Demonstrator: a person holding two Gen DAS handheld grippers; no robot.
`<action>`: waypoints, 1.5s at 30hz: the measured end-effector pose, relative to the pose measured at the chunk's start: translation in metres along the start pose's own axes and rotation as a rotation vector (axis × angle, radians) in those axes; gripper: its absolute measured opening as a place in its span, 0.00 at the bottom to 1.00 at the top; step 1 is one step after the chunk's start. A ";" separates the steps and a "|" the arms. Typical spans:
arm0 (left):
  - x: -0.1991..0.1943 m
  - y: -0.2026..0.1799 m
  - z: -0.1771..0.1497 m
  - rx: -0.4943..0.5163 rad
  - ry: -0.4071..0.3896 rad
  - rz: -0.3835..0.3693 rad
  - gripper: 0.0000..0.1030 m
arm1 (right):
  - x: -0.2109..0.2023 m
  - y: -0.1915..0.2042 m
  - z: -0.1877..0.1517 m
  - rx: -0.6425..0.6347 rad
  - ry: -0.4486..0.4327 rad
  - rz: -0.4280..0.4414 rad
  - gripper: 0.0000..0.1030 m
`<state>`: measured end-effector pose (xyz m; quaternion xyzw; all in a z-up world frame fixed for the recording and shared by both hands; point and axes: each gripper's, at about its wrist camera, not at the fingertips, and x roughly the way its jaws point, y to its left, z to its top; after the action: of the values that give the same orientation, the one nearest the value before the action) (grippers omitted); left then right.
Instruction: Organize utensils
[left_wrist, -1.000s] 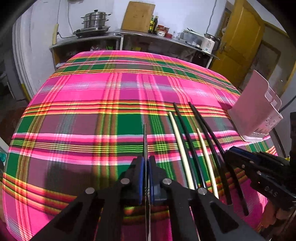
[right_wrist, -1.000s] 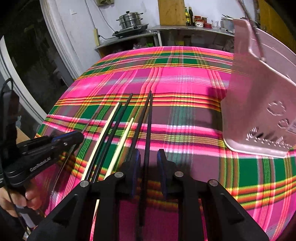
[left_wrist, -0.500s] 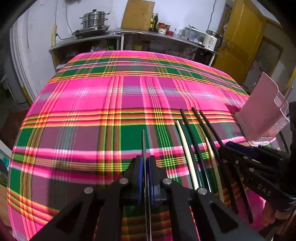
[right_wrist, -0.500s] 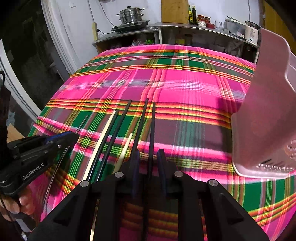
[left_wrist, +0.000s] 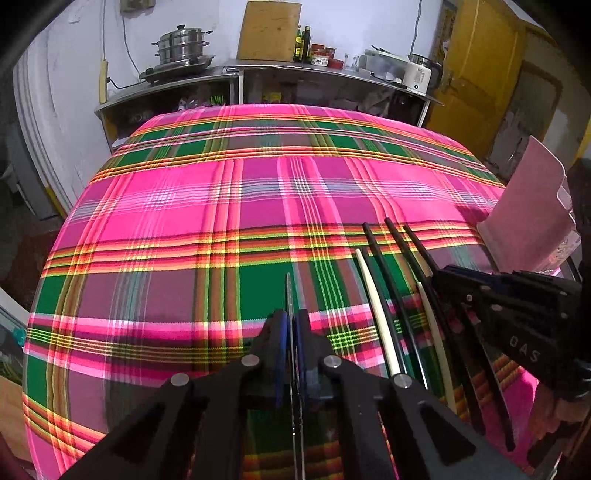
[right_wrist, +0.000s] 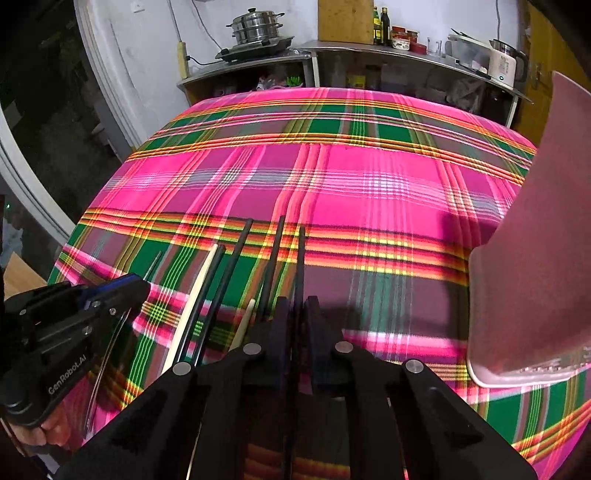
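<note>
Several chopsticks, black (left_wrist: 384, 269) and cream (left_wrist: 373, 291), lie side by side on the plaid tablecloth (left_wrist: 221, 206). My left gripper (left_wrist: 291, 325) is shut on a thin metal chopstick (left_wrist: 288, 291), held above the cloth left of the row. My right gripper (right_wrist: 295, 310) is shut on a black chopstick (right_wrist: 300, 258) at the right end of the row; it also shows in the left wrist view (left_wrist: 454, 280). The pink utensil holder (right_wrist: 535, 258) stands at the right, also in the left wrist view (left_wrist: 532, 206).
A steel counter (left_wrist: 295, 70) behind the table carries a steamer pot (left_wrist: 181, 44), a cutting board, bottles and a kettle (right_wrist: 504, 66). A yellow door (left_wrist: 476, 81) is at the back right. The table drops off on the left.
My right gripper has shut on the black chopstick, which was between open jaws a second ago. Both grippers have risen and pulled back; the left stays shut on the metal chopstick.
</note>
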<state>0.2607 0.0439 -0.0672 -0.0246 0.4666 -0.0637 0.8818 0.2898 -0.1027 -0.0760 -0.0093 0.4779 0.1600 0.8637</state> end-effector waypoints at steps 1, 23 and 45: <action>0.000 0.001 0.001 -0.005 0.003 -0.006 0.04 | 0.000 0.000 0.001 -0.001 0.002 0.000 0.06; -0.100 -0.008 0.015 0.001 -0.156 -0.130 0.04 | -0.109 0.002 -0.005 0.022 -0.181 0.061 0.05; -0.179 -0.043 0.020 0.043 -0.257 -0.166 0.04 | -0.202 -0.013 -0.020 0.064 -0.337 0.063 0.05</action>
<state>0.1742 0.0253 0.0950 -0.0524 0.3447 -0.1426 0.9263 0.1779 -0.1726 0.0787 0.0603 0.3313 0.1710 0.9259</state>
